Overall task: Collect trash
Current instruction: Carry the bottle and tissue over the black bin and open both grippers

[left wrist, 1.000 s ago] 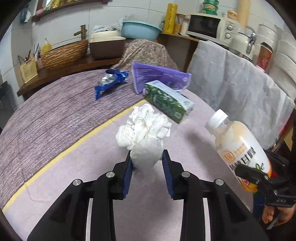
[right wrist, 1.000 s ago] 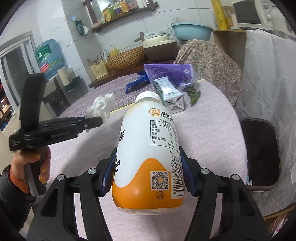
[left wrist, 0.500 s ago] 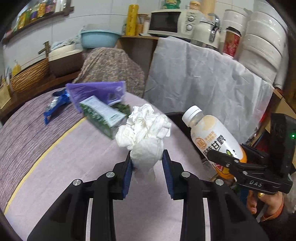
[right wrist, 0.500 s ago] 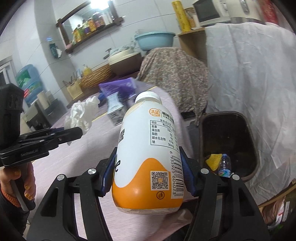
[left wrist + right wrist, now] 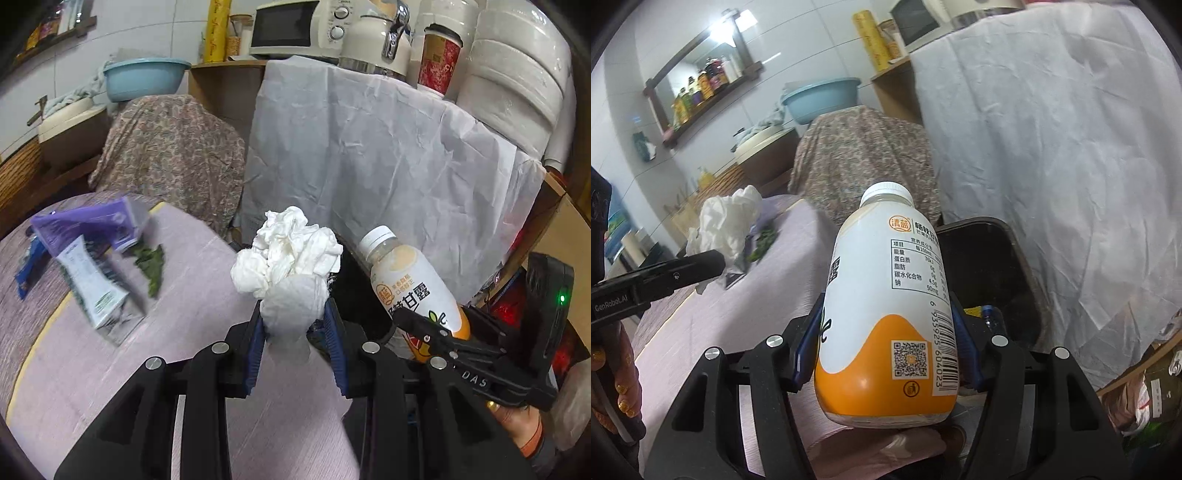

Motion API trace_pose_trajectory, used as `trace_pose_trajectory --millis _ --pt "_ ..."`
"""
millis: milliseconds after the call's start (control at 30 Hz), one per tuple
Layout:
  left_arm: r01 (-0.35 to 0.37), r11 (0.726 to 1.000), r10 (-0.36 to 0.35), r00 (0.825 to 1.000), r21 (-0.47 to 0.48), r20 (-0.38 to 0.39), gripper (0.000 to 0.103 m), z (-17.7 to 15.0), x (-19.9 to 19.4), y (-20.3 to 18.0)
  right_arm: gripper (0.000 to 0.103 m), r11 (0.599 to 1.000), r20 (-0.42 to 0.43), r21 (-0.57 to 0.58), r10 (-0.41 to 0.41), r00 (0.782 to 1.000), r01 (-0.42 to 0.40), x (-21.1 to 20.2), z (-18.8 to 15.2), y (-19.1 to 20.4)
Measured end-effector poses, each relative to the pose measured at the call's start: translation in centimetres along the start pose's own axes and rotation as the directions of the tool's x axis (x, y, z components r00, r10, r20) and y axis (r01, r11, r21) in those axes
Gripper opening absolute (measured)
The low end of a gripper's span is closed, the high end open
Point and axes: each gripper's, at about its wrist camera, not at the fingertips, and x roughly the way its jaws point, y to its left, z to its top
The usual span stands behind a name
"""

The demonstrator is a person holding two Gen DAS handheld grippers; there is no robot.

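Observation:
My left gripper [image 5: 295, 317] is shut on a crumpled white tissue wad [image 5: 288, 254] and holds it above the table's right edge. My right gripper [image 5: 886, 332] is shut on a white and orange drink bottle [image 5: 886, 306], cap pointing forward. The bottle also shows in the left wrist view [image 5: 410, 288], just right of the tissue. A dark trash bin [image 5: 1008, 258] stands on the floor beyond the table edge, in front of the bottle, with a yellow item and a small bottle inside. The tissue shows in the right wrist view [image 5: 727, 221] at the left.
On the purple tablecloth [image 5: 184, 369] lie a green and white carton [image 5: 96, 291], a purple bag [image 5: 88, 225], green leaves [image 5: 151, 266] and a blue wrapper [image 5: 29, 269]. A white cloth-covered counter [image 5: 369, 155] stands behind the bin, a patterned covered chair [image 5: 170, 147] beside it.
Both grippers have swung right, from over the table toward its right edge and the bin. The bin now sits closer ahead of the bottle. Both grips are unchanged.

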Motion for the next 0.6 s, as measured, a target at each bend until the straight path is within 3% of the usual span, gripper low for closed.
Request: trace_pose_trajectory --millis 433,533,600 --pt "0.035 0.999 -0.034 0.985 0.001 -0.171 0.032 2.8 10.5 -3.7 0.062 0.991 -0.023 0.092 -0.093 0.995 0.095 2.1 0.3 -6.1" --pt "0.038 0.999 -0.035 0.974 0.01 -0.222 0.036 3.0 12.7 -4.5 0.062 0.988 -0.032 0.109 -0.107 0.994 0.11 2.5 0.1 -7.1" --pt "0.031 0.999 -0.027 0.973 0.014 -0.231 0.049 3.1 13.3 -4.9 0.062 0.985 -0.036 0.118 -0.118 0.992 0.122 2.8 -0.1 -7.8"
